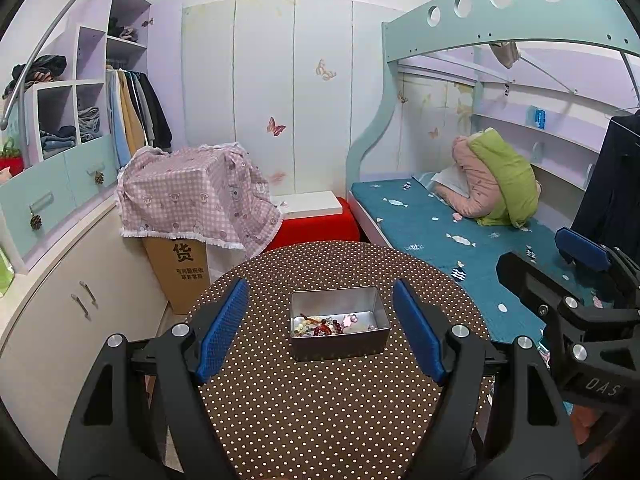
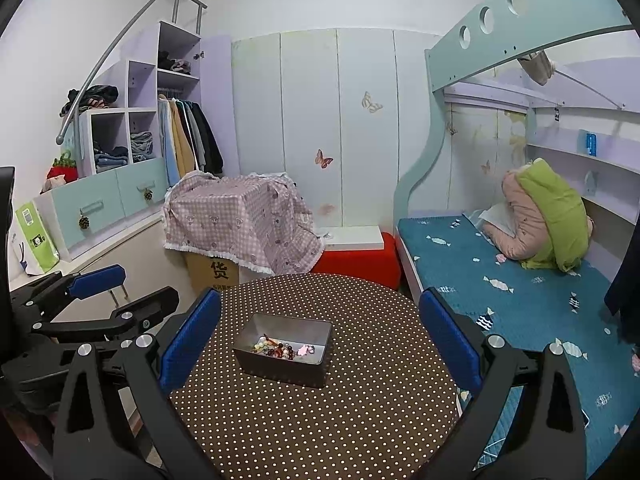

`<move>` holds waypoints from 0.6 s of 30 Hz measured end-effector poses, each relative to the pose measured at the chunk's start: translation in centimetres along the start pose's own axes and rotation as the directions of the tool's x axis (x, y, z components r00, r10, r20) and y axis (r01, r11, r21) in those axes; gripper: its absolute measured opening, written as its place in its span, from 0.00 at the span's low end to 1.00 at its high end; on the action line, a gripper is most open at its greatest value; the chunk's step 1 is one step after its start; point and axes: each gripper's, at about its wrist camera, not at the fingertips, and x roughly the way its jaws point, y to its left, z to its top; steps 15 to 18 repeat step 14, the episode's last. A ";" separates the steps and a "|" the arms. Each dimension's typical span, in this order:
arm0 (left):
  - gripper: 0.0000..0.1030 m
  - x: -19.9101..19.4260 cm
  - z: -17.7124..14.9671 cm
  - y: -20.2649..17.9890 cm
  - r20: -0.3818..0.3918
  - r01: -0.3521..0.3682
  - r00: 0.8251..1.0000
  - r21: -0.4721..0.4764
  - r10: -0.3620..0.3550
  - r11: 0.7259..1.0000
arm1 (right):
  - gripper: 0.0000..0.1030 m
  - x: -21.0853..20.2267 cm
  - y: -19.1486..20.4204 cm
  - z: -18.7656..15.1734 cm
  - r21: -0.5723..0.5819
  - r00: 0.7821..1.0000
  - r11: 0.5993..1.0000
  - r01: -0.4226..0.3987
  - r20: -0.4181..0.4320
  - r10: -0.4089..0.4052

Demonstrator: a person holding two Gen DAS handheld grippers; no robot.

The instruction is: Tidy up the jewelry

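A round surface (image 1: pixel 340 408) covered in a brown cloth with pale polka dots carries a single rectangular metal tin (image 1: pixel 339 323), lidless and set near the middle of the cloth. The jewelry (image 1: pixel 326 325), a loose tangle of beads in red, amber, pearl and pink tones, lies on the tin's floor, gathered toward its near wall; individual pieces cannot be told apart. The left tongs (image 1: pixel 322 330) hang above the near part of the surface with their blue pads spread wide, one to either side of the tin and clear of it, nothing between them but air. The right tongs (image 2: pixel 318 340) stand likewise apart, blue pads well separated and holding nothing, the tin lying ahead and slightly to the left in the right wrist view. Each pair of tongs shows at the edge of the other's view, side by side. Beyond the surface stand a cardboard box (image 1: pixel 180 270) draped with a pink checked cloth (image 1: pixel 192 196), a red stool (image 1: pixel 320 224), and a bed (image 1: pixel 460 232) with a teal patterned sheet.
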 end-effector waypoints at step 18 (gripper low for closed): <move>0.74 0.1 -0.2 0.0 -0.012 -0.002 1.000 -0.002 0.001 1.000 | 0.93 0.2 0.3 -0.1 0.001 1.000 1.000 0.005 -0.018 -0.005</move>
